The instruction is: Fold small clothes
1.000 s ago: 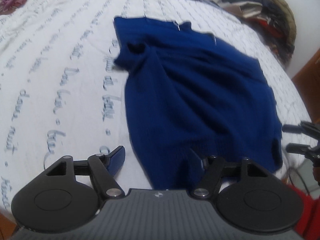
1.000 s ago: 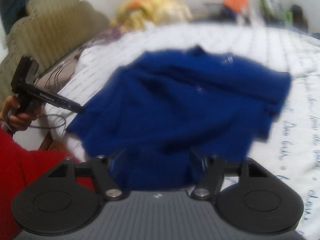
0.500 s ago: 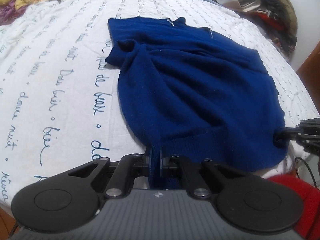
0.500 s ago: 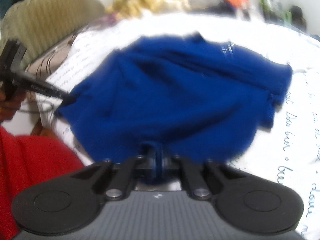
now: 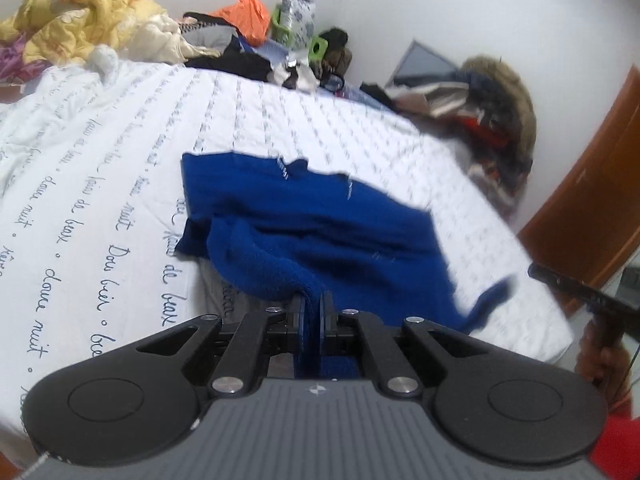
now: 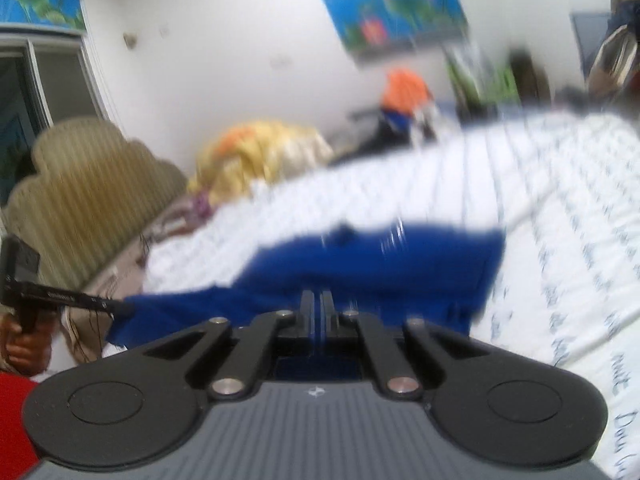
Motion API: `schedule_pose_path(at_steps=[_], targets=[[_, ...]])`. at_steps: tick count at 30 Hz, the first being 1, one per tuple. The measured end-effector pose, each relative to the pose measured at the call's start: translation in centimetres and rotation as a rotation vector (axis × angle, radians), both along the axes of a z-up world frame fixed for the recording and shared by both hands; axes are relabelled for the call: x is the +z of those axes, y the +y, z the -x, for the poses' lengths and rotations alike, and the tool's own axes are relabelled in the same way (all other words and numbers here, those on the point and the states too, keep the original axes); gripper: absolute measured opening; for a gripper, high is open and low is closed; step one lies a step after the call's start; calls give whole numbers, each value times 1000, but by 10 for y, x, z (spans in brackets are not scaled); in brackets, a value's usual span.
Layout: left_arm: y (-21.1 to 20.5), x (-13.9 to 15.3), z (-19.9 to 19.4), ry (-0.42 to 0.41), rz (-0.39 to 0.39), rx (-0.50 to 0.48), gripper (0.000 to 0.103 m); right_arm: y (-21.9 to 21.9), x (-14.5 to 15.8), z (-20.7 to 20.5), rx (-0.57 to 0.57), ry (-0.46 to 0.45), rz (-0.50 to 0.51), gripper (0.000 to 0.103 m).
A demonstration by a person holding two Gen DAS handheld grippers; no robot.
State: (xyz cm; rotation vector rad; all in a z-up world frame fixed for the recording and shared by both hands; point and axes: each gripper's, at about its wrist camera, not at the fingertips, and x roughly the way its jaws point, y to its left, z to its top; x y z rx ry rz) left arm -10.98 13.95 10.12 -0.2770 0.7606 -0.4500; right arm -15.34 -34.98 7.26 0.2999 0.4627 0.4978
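Both grippers are clenched on the near hem of the blue sweater (image 5: 320, 236): the left gripper (image 5: 313, 300) at one corner, the right gripper (image 6: 317, 300) at the other. The hem is lifted off the bed (image 5: 120, 184); the collar lies ahead, toward the bed's far edge.

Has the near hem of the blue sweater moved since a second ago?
Yes. The blue sweater hem, clamped in the left hand-held gripper, has lifted off the white bedsheet and travelled toward the collar.

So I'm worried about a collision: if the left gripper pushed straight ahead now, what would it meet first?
Probably only the blue sweater that the left gripper already pinches, bunched ahead; beyond it, the white bedsheet.
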Motion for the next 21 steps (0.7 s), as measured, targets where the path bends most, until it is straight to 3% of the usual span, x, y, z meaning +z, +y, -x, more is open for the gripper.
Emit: schedule_pose_path(at_steps=[3,5,10,13,15,18,21], targets=[[5,13,6,-29,88,-26,6,-10,18,14,-19,-59,-22,2],[3,18,5,-50,110,-40,6,-9,24,17,-22,-82,16,2],[-9,4,-6,-5,71,-39,6,27,-6,2,59,-6,289,7],[-6,0,-7,12,51,-32,6,44,-38,-10,94,46,449,30],[-3,-3,-10,20,48,-25,6,49,-57,-9,125,63,518,63],[-1,-6,-13,24,36,-14,6,59,-69,-12,206,48,520,66],[-4,-9,-15,28,30,-20,6,65,-73,-30,282,67,449,66]])
